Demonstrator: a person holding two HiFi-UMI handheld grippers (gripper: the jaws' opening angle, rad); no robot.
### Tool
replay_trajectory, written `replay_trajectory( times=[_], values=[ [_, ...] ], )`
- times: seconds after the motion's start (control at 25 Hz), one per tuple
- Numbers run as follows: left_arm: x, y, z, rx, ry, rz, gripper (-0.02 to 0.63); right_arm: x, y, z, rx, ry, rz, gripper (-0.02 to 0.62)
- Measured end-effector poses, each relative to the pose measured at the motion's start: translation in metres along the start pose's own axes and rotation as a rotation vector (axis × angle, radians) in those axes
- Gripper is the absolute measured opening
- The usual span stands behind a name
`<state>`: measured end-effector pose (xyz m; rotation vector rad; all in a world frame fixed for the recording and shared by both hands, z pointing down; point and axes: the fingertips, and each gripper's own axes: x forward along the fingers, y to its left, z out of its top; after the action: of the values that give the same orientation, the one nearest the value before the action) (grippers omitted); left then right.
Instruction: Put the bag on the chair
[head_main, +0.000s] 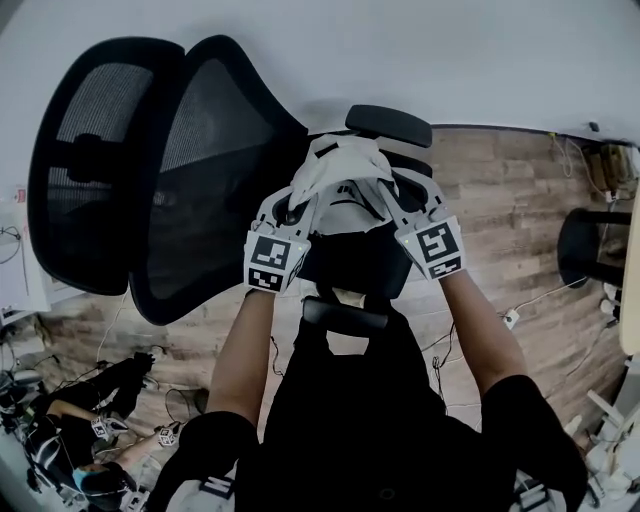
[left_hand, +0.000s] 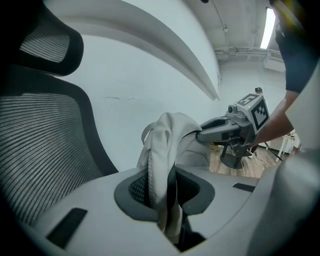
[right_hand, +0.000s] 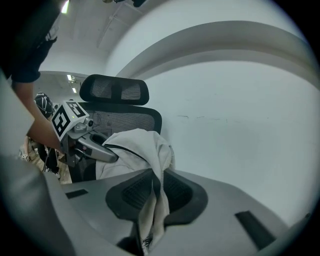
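Bag (head_main: 340, 180) of pale, soft cloth hangs stretched between both tools, just above the chair (head_main: 200, 170) seat beneath them. One bunched edge is pinched in the left tool (left_hand: 161, 197), the other in the right tool (right_hand: 150, 200). It looks light and limp, so it will probably sag. Gathered fabric near the top edge seems the safest hold.

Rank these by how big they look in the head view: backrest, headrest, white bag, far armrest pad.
1-2. backrest and headrest: near alike, and the wide lens stretches both, so unranked.
3. white bag.
4. far armrest pad, smallest.
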<state>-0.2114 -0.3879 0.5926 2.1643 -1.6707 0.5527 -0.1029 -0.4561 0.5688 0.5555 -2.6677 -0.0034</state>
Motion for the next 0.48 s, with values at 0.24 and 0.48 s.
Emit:
replay_trajectory(
  times=[0.24,0.48],
  values=[
    [0.012,0.019,-0.007,-0.058,0.004,0.028,0.084,0.019,-0.001,-0.003,-0.034,0.013,-0.004,0.087],
    [0.017,0.022,-0.005,-0.031,0.010,0.054,0.087,0.022,-0.004,-0.004,-0.073,-0.016,-0.023,0.089]
  ],
)
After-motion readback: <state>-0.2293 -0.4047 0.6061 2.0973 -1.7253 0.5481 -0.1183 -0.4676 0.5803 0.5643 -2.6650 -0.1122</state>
